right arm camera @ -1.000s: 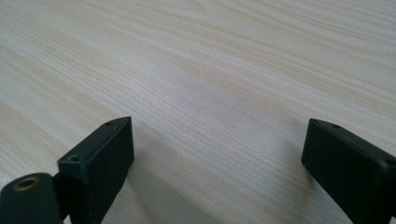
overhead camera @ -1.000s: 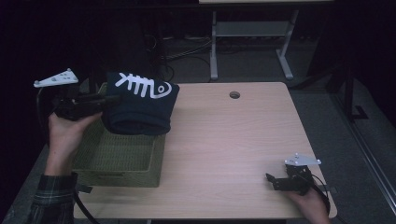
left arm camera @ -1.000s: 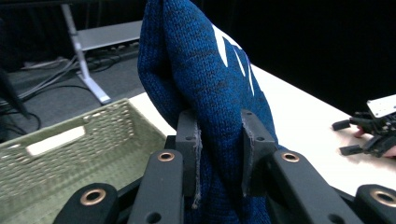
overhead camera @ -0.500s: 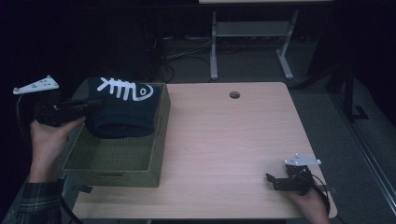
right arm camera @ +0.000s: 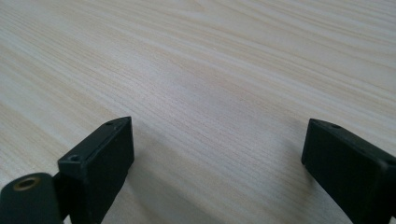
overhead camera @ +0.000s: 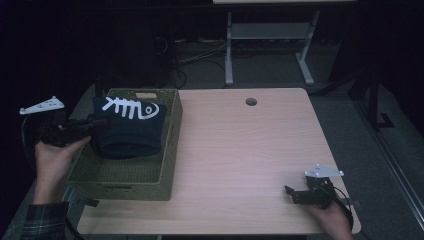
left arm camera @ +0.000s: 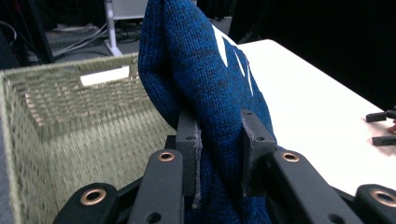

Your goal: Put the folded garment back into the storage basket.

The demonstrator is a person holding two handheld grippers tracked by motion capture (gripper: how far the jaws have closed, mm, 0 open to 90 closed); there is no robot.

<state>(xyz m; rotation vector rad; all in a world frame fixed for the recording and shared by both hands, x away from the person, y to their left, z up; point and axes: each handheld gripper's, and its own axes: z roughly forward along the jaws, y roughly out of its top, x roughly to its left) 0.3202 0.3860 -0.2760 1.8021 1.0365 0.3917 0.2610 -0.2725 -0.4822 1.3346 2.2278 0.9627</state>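
At the left of the high view, the left gripper (overhead camera: 92, 125) has its jaws closed on a folded dark blue knitted garment with a white fish-skeleton design (overhead camera: 129, 127). In the left gripper view the two black pads (left arm camera: 189, 154) press into a thick fold of the knit (left arm camera: 205, 84) from either side, so the jaws stand only as far apart as the cloth between them. The garment sits in the upper half of a rectangular olive-green woven basket (overhead camera: 170, 145), its left edge pinched by the gripper and its printed face up. The basket rests on the left end of the light wooden tabletop (overhead camera: 250, 150), with a cut-out handle in its far wall (left arm camera: 103, 75).

In the lower right of the high view, the right gripper (overhead camera: 292, 194) lies low on the tabletop, well apart from the basket. In the right gripper view its jaws stand wide apart with bare wood grain (right arm camera: 210, 93) between them, gripping nothing.
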